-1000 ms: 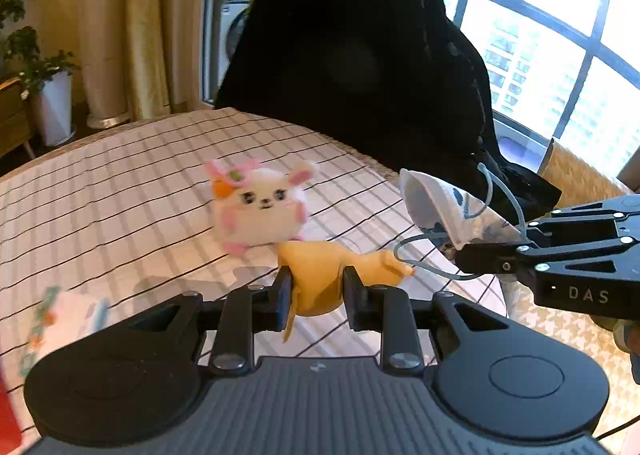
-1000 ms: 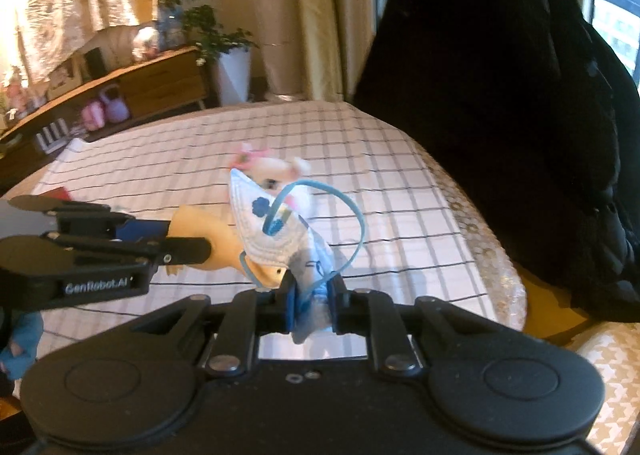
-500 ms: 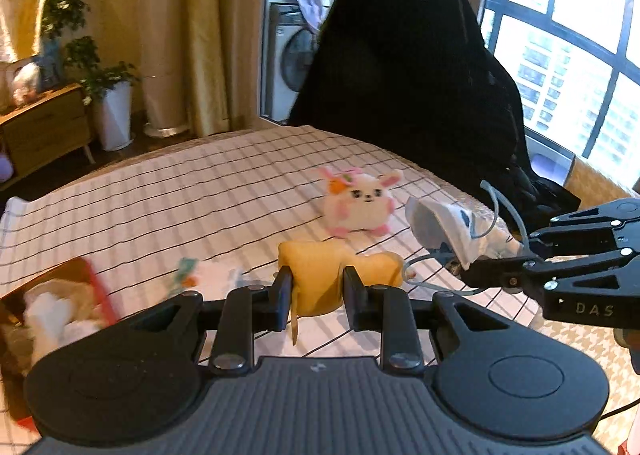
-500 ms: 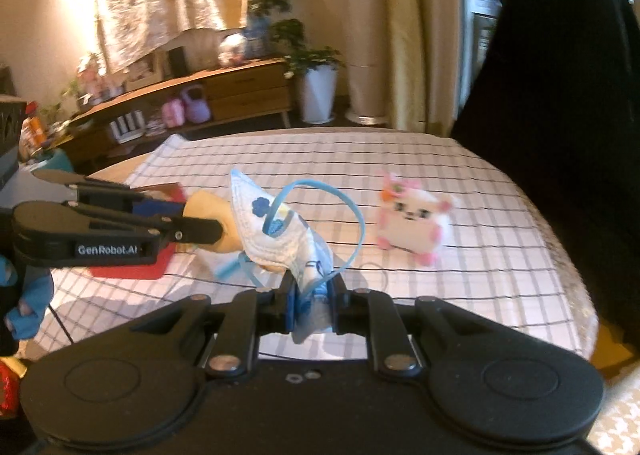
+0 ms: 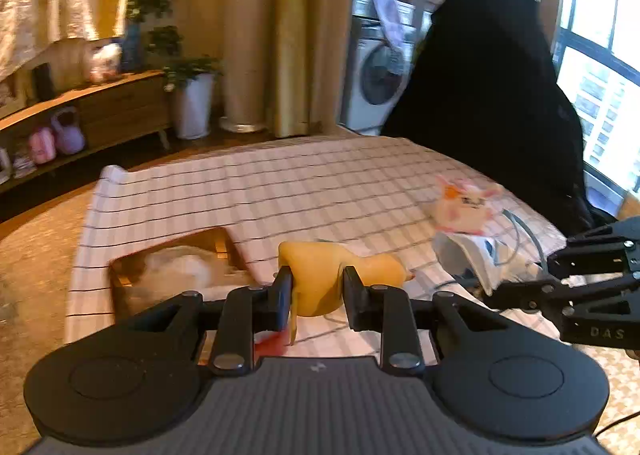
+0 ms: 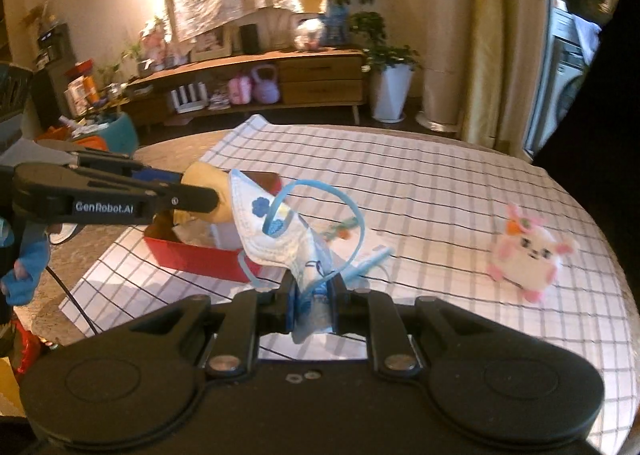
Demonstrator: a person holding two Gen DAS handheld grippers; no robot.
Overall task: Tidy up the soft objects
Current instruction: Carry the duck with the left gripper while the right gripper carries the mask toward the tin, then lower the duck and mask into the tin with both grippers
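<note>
The left gripper (image 5: 316,289) was clamped on a yellow plush toy (image 5: 320,275), which was held clear above the checked tablecloth (image 5: 304,191). The right gripper (image 6: 312,295) was pinched on the lower edge of a face mask (image 6: 272,235), white with blue print, whose blue ear loops (image 6: 344,203) hung free. In the right wrist view a red box (image 6: 200,255) was seen at the near left of the cloth, with pale contents that could not be made out, perhaps more soft items; the yellow toy was held at or just above its far left side. A white and pink plush animal (image 6: 528,255) was left sitting on the cloth well to the right, apart from both grippers. A blue-gloved hand (image 6: 24,271) was visible under the left gripper's body.
</note>
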